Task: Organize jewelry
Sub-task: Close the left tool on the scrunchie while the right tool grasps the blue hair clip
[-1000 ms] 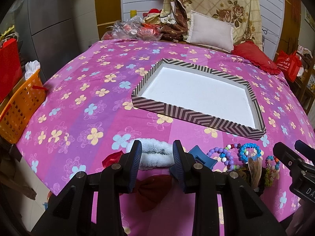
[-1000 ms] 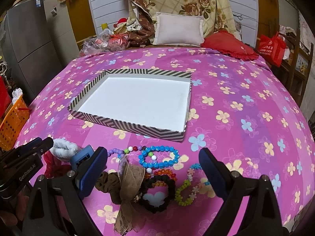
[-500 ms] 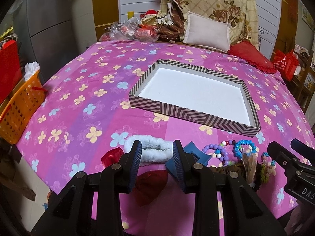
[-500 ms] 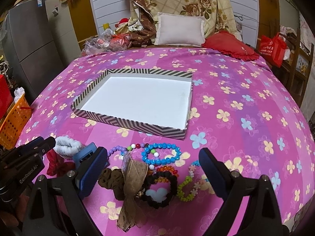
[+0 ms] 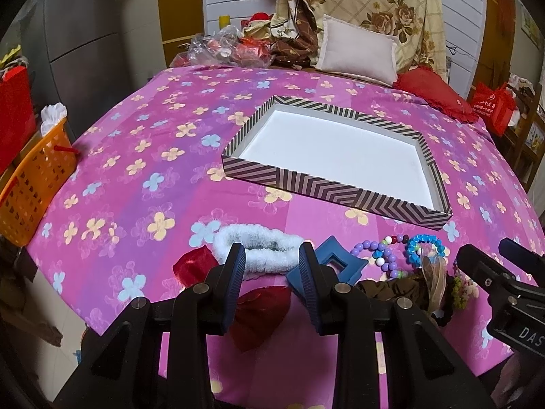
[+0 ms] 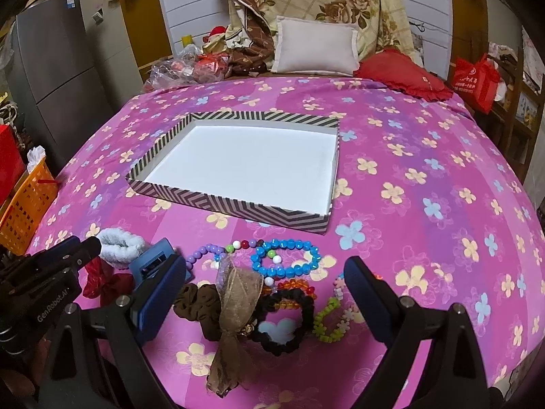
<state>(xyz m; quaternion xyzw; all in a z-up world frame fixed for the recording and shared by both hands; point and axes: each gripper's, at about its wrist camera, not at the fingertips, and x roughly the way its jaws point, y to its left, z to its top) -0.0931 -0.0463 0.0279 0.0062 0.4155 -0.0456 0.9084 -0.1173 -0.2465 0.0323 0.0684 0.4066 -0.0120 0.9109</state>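
Note:
A striped shallow box point(image 5: 323, 187) point(image 6: 238, 208) with a white inside lies on the pink flowered bedspread. Along the near edge lie a white fluffy scrunchie point(image 5: 272, 238) point(image 6: 119, 243), a red bow point(image 5: 194, 262), a blue claw clip point(image 5: 340, 266) point(image 6: 151, 259), a purple bead bracelet point(image 5: 371, 255) point(image 6: 207, 250), a blue bead bracelet point(image 5: 424, 243) point(image 6: 289, 259), a brown scrunchie with a ribbon bow point(image 6: 235, 293), a black scrunchie point(image 6: 306, 310) and a green bracelet point(image 6: 327, 323). My left gripper point(image 5: 271, 255) hovers open over the white scrunchie. My right gripper point(image 6: 264, 266) stands wide open above the bracelets.
An orange basket point(image 5: 30, 187) hangs off the bed's left side. Pillows point(image 5: 357, 51), a red cushion point(image 6: 402, 75) and plastic bags point(image 5: 218, 46) crowd the far end. A red bag point(image 6: 477, 78) sits at the right. The bed's edge runs just under both grippers.

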